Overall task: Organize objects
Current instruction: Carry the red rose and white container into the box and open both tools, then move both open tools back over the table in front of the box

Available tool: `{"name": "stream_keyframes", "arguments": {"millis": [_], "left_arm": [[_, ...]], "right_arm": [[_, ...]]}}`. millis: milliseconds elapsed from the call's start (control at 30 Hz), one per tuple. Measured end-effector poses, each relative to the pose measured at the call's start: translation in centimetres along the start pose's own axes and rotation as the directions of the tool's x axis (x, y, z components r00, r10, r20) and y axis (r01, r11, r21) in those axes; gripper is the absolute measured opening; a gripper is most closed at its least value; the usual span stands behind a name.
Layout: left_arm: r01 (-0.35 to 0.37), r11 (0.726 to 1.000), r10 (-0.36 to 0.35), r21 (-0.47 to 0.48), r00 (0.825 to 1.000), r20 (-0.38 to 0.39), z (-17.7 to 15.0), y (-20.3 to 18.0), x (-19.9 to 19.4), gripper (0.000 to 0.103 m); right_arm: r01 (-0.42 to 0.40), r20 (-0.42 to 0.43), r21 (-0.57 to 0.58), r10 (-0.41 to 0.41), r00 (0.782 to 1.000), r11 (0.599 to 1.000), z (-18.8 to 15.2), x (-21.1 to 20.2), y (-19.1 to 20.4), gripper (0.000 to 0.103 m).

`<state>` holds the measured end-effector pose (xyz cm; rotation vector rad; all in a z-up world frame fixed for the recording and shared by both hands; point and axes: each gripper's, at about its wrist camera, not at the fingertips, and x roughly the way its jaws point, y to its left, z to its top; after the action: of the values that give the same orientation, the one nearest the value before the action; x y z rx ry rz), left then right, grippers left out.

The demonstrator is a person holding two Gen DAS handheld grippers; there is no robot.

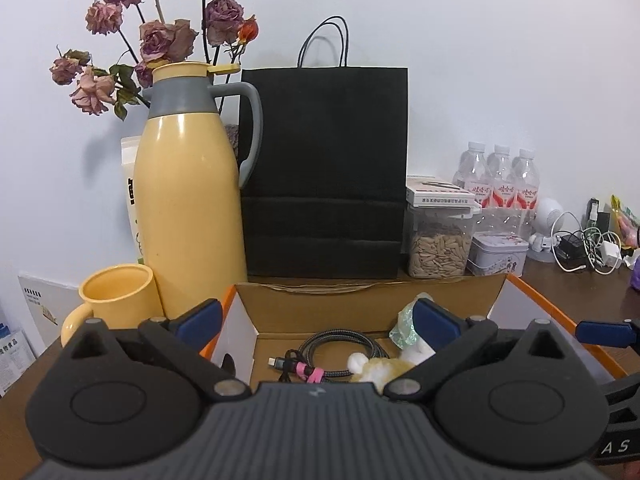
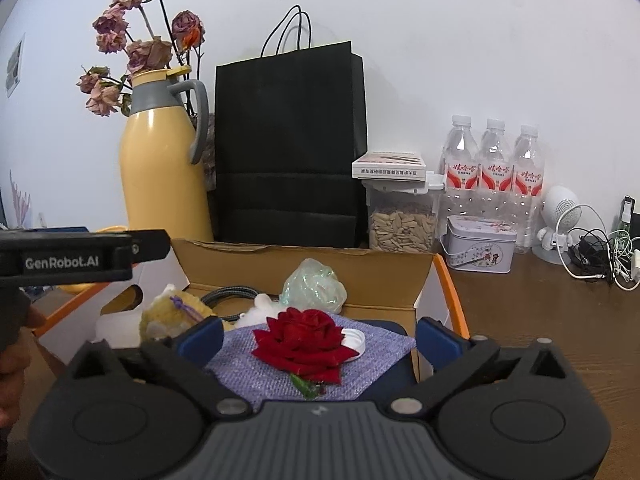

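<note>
An open cardboard box (image 1: 320, 308) with orange-edged flaps (image 2: 452, 292) sits on the brown table. Inside lie a coiled braided cable (image 1: 340, 346), a yellow-white plush toy (image 1: 380, 368), a clear-green crumpled wrap (image 2: 314, 286), a purple woven cloth (image 2: 312, 360), a red rose (image 2: 304, 344) and a white cap (image 2: 354, 340) on the cloth. My left gripper (image 1: 320, 320) is open above the box's left part, empty. My right gripper (image 2: 318, 338) is open, its fingers either side of the rose and cloth, not closed on them. The left gripper's body (image 2: 80, 258) shows in the right wrist view.
Behind the box stand a yellow thermos (image 1: 192, 208), a yellow mug (image 1: 116, 296), dried roses (image 1: 160, 40), a black paper bag (image 1: 324, 172), a jar of seeds (image 1: 440, 240), a tin (image 1: 498, 252), three water bottles (image 2: 494, 176) and a tangle of chargers (image 2: 600, 252).
</note>
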<state>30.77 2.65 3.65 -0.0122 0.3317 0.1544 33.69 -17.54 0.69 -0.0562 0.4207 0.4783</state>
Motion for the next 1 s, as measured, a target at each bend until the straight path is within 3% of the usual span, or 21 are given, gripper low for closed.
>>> {"name": "stream_keyframes", "arguments": {"millis": [333, 467, 733, 1000], "left_arm": [[0.025, 0.999, -0.025, -0.031, 0.999, 0.024, 0.0, 0.2, -1.4, 0.103], [0.033, 0.998, -0.029, -0.057, 0.998, 0.061, -0.3, 0.4, -3.2, 0.103], [0.051, 0.999, -0.048, -0.018, 0.992, 0.116, -1.3, 0.6, -8.0, 0.103], [0.053, 0.999, -0.053, 0.001, 0.995, 0.08, -3.3, 1.6, -11.1, 0.103]], "right_arm": [[0.002, 0.009, 0.0, -0.002, 1.0, 1.0, 0.2, -0.9, 0.0, 0.103], [0.012, 0.024, -0.009, -0.012, 1.0, 1.0, 0.2, -1.9, 0.2, 0.103], [0.026, 0.053, -0.054, -0.023, 0.998, 0.998, -0.8, -5.6, 0.9, 0.103], [0.028, 0.043, -0.051, -0.026, 0.999, 0.998, -2.8, -8.7, 1.3, 0.103]]}}
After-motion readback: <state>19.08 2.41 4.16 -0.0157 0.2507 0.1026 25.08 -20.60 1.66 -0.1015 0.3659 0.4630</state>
